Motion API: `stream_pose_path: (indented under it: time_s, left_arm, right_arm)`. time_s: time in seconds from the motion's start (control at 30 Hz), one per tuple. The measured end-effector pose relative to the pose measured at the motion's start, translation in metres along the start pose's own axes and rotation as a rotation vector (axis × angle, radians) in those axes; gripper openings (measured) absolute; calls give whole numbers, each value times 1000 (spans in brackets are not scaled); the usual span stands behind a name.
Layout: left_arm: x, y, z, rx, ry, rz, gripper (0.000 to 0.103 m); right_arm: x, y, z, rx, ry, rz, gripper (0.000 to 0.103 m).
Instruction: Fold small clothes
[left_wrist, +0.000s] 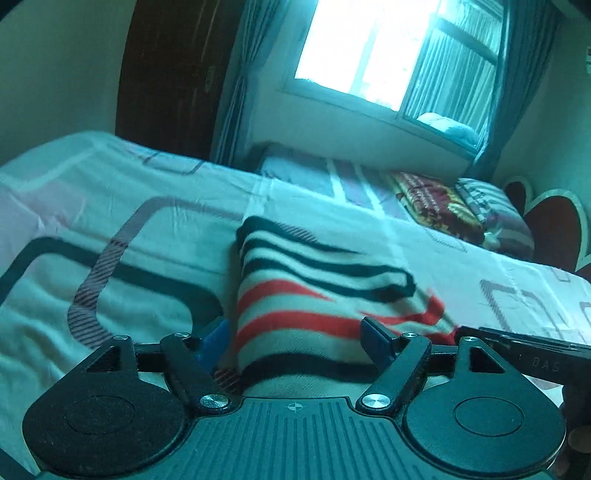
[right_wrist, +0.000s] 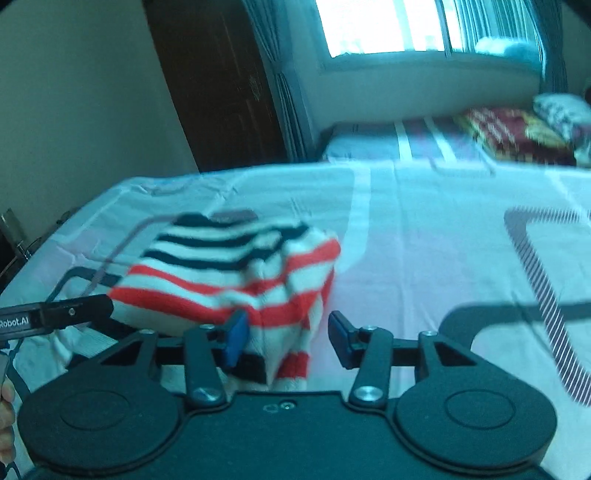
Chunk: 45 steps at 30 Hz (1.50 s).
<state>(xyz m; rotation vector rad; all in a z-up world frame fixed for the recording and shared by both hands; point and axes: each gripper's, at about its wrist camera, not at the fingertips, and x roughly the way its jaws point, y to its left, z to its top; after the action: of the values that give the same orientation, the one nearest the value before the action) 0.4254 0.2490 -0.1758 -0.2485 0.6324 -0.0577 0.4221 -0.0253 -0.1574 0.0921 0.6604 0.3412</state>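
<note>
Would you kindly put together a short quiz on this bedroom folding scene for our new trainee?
1. True or false: the striped garment lies on a wooden table.
2. Its stripes are: A) green and yellow; B) navy and red; C) pink only.
3. Short answer: what bright feature sits between the curtains?
Key: 1. False, it lies on the bed. 2. B. 3. The window.

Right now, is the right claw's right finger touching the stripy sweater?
Apart. In the right wrist view, bare bedsheet shows between that finger and the stripy sweater. The right claw is open around the sweater's hanging edge.
</note>
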Motion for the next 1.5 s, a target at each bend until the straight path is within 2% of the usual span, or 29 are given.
stream_pose_path:
  time_s: [0.03,0.1,0.17,0.23,0.3,0.37,0.47,0.6,0.7,0.8,0.93,1.03,1.13,1.17,1.2,1.27,1.37,1.5]
  left_arm:
    - [1,-3,4,11,4,-7,77]
    - [5,-11,5,42,30,7,77]
    - [20,-16,2,53,93,33,77]
    - [35,-17,-4,54,154,77,77]
    - [40,-16,-8,43,162,80,80]
    - [41,-16,-8,31,178,79,81]
    - [39,-20,-7,35,184,102,81]
    - [23,-26,-9,55,176,117,81]
    - [11,-30,-17,76,183,121,81]
    - [3,-34,-27,106,188,135,81]
    - [-1,-36,-35,120,191,143,81]
    - [-2,-36,-32,123,201,145,82]
    - [-10,-38,-29,134,206,136,82]
    - [-13,-39,-29,142,211,133,83]
    - [-17,-41,-29,152,216,131,89]
    - [-28,-44,-29,176,205,132,103]
    - [-49,-49,-29,210,174,117,103]
    - [-71,-51,-29,215,203,131,103]
  right_arm:
    - [-4,5,1,-5,-14,23,41]
    - [-2,16,6,-32,-9,58,32]
    - [3,26,5,-75,26,74,29]
    - [14,30,1,-114,65,31,27]
    - [28,21,-8,-99,121,-1,20]
    - [33,14,-14,-100,109,-24,11]
    - [31,12,-10,-41,119,-7,11]
    - [3,15,-8,-14,72,38,24]
    - [-14,25,-12,-63,52,44,24]
    - [-18,30,-23,-86,82,26,23]
    - [-8,22,-39,-45,141,-22,25]
    - [-11,26,-37,-28,136,-36,26]
    - [-21,32,-34,-13,115,-36,36]
    - [-26,33,-34,-4,106,-35,43]
    - [-30,34,-34,3,98,-37,48]
    - [-40,38,-35,6,86,-46,52]
    - [-57,45,-39,12,68,-61,61]
    - [-84,56,-47,19,54,-88,69]
